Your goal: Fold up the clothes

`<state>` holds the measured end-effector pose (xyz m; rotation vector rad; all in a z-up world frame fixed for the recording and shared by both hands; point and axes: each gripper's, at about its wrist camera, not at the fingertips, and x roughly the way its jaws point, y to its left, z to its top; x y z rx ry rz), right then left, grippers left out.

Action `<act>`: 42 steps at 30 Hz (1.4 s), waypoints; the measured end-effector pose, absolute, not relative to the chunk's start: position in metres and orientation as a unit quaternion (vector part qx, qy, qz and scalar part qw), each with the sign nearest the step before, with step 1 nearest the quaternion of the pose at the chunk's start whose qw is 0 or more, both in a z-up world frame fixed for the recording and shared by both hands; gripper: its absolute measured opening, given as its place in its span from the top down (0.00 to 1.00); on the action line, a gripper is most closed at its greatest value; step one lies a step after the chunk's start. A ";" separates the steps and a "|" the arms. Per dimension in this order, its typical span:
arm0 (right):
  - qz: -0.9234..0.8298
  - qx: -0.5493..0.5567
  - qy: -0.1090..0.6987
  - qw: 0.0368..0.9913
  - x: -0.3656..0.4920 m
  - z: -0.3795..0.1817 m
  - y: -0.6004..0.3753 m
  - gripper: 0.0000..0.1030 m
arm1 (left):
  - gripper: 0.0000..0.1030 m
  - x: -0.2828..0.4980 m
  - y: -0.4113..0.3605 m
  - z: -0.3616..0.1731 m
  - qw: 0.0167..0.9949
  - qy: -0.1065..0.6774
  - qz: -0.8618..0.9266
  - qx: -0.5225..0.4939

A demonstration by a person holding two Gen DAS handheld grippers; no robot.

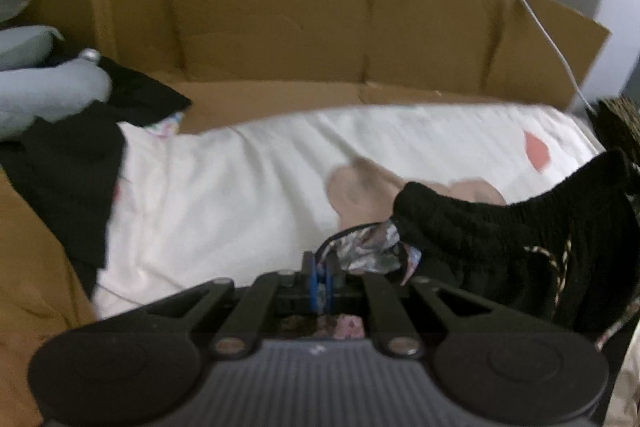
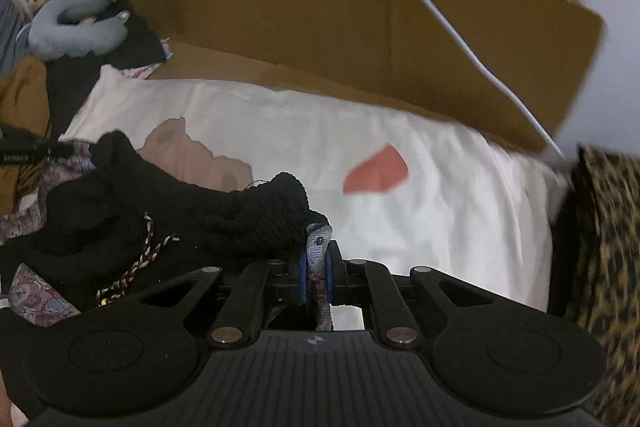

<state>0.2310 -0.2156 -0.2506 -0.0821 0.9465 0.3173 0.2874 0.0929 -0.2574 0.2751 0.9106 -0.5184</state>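
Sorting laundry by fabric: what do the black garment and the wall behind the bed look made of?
Black garment: chunky knit, probably wool or acrylic, matte, with visible loops. Wall: brown corrugated cardboard, matte, creased at folds.

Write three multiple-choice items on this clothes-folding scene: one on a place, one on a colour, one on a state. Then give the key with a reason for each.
1. Where does the white cable run?
A. across the cardboard wall
B. under the grey neck pillow
C. around the left gripper

2. What colour is the knit garment held between the two grippers?
A. white
B. black
C. orange

3. How is the right gripper?
A. wide open and empty
B. shut on patterned fabric
C. resting on the cardboard

Key: 1 A, the cable slants over the brown cardboard wall. 2 B, the knit is black, with patterned fabric along its edge. 3 B, the blue pads pinch the patterned fabric; the left gripper does likewise.
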 end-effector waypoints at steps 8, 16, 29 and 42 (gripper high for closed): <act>0.158 -0.082 0.454 0.873 0.290 -0.246 -0.186 0.95 | 0.96 0.329 0.108 -0.262 0.860 0.439 -0.222 0.131; 0.148 -0.082 0.453 0.876 0.340 -0.243 -0.160 0.95 | 0.96 0.370 0.114 -0.258 0.868 0.452 -0.177 0.106; 0.096 -0.085 0.413 0.902 0.401 -0.228 -0.145 1.00 | 0.97 0.407 0.135 -0.256 0.876 0.454 -0.129 0.098; 0.102 0.017 0.477 0.873 0.414 -0.285 -0.151 0.53 | 0.78 0.411 0.136 -0.297 0.860 0.486 -0.099 0.124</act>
